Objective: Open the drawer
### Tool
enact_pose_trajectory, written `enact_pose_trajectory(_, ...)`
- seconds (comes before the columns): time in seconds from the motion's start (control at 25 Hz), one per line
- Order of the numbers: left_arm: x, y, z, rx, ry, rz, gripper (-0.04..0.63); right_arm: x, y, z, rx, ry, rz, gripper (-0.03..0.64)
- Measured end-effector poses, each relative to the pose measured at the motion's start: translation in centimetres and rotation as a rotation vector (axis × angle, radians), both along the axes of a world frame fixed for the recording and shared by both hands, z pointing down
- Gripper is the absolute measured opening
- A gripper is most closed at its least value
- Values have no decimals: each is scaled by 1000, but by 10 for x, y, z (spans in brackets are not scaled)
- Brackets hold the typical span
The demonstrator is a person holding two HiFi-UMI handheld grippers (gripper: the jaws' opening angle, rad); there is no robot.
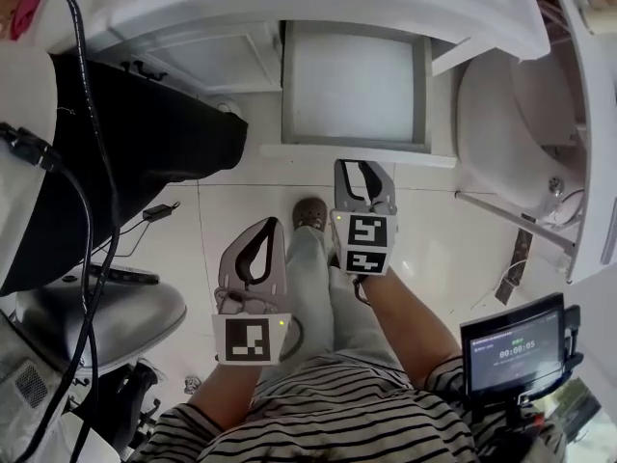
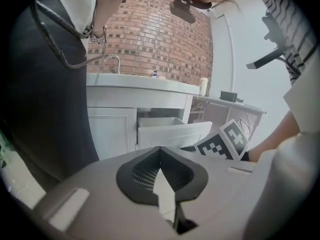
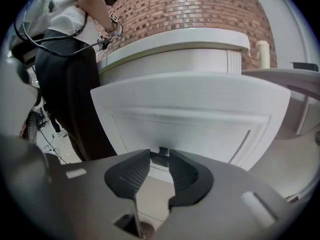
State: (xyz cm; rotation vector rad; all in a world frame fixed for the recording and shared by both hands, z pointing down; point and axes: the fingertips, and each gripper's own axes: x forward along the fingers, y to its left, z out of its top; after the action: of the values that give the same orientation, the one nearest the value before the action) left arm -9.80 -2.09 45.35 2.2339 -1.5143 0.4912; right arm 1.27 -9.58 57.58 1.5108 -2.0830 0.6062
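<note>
Right tongs (image 3: 160,153) slightly parted, empty, just before open drawer (image 3: 190,109) front; left tongs (image 2: 160,148) closed, farther off.

Kitchen-like room — white counter (image 2: 140,82) with a faucet (image 2: 114,63), brick wall (image 2: 155,34) behind.

The drawer (image 1: 355,85) in front of me is white, with a framed front panel facing me. It stands pulled well out from the front of the white cabinet (image 1: 207,61), level, its pale inside showing from above.
</note>
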Motion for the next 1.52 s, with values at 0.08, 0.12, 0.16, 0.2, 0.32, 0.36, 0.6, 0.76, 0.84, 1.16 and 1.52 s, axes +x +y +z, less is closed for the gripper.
enact_pose_trajectory(0.08, 0, 7, -3, -2, 3, -3, 17, -1, 10, 0, -13, -1, -3, 118)
enact_pose_trajectory(0.12, 0, 10, -4, -4, 4, -5, 17, -1, 14, 0, -17, -1, -2, 118)
enact_pose_trajectory(0.16, 0, 13, -6, -4, 4, -6, 17, 0, 17, 1, -20, 0, -2, 118)
enact_pose_trajectory(0.2, 1, 15, -8, -1, 2, -3, 17, 0, 18, 1, -23, 1, -2, 117)
enact_pose_trajectory(0.32, 0, 19, -11, 4, -11, 4, 17, 0, 17, 3, -35, 6, -4, 117)
enact_pose_trajectory(0.36, -1, 18, -12, 6, -16, 5, 17, 0, 16, 4, -40, 5, -1, 117)
enact_pose_trajectory(0.6, 3, 31, -36, 25, -2, -1, 17, 7, 27, -13, -64, -32, 51, 109)
enact_pose_trajectory(0.76, 8, 62, -74, 39, 9, -11, 17, 6, 66, -90, 2, -148, -27, 104)
enact_pose_trajectory(0.84, 8, 86, -99, 30, -1, -14, 17, 7, 102, -141, 25, -197, -80, 93)
enact_pose_trajectory(1.16, 4, 170, -196, 65, -58, 44, 17, 34, 242, -295, 55, -219, -214, 15)
enact_pose_trajectory(1.52, -15, 248, -245, 137, -43, 68, 17, 41, 331, -361, 138, -179, -124, 2)
